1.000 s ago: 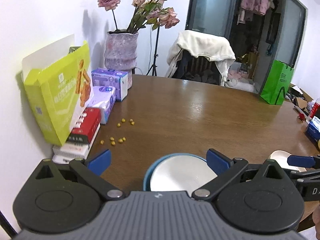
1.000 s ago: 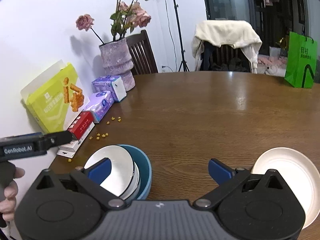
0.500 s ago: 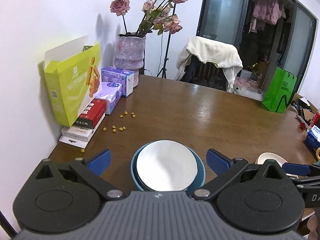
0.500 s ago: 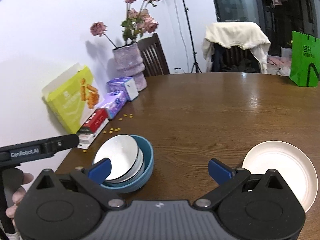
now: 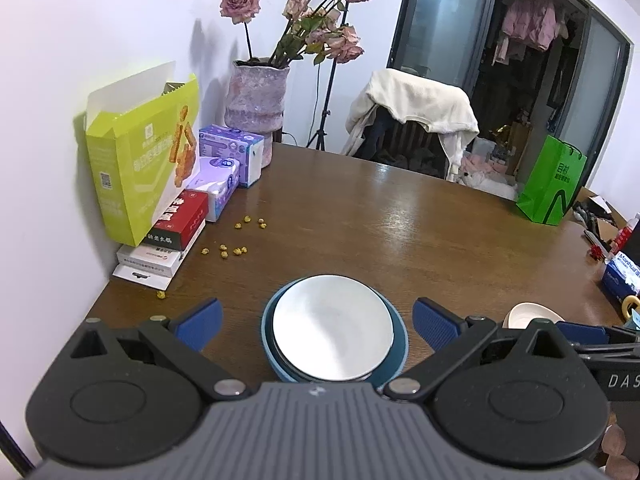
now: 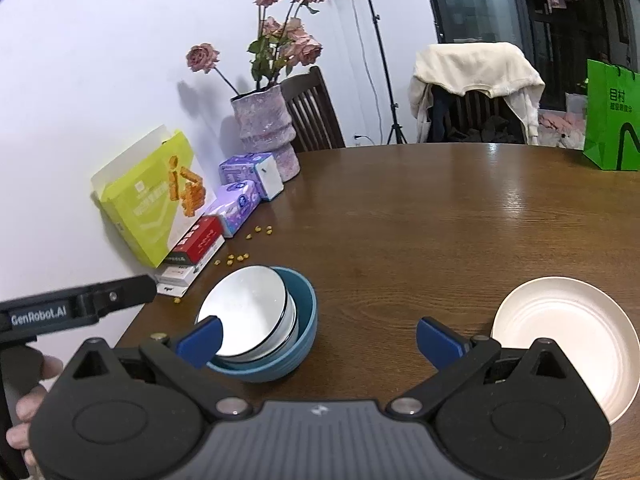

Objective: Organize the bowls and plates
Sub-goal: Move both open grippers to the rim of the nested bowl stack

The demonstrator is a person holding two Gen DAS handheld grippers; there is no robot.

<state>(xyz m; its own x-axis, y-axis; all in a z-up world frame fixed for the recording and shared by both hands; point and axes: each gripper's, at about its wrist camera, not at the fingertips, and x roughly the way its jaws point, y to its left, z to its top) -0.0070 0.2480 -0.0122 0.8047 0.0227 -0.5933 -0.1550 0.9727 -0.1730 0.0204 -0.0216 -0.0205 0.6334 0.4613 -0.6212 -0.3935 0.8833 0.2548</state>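
Note:
A blue bowl (image 5: 396,354) (image 6: 306,320) stands on the brown table with a white dish (image 5: 332,326) (image 6: 248,308) nested inside it. My left gripper (image 5: 316,320) is open above and just behind this stack, its blue pads wide on either side and holding nothing. To the right lies a separate white plate (image 6: 564,336), seen edge-on as the white plate (image 5: 528,314) in the left wrist view. My right gripper (image 6: 318,338) is open and empty, hovering between the bowl stack and the plate.
Along the wall at left stand a yellow-green box (image 5: 144,160), tissue packs (image 5: 218,184), flat boxes (image 5: 176,224) and a vase of roses (image 5: 256,100). Yellow crumbs (image 5: 232,250) lie scattered nearby. A green bag (image 5: 554,184) and a draped chair (image 5: 412,120) sit beyond.
Both grippers have pulled back and risen, so the bowl stack and the white plate now show more fully. Neither gripper took hold of anything; the dishes did not move.

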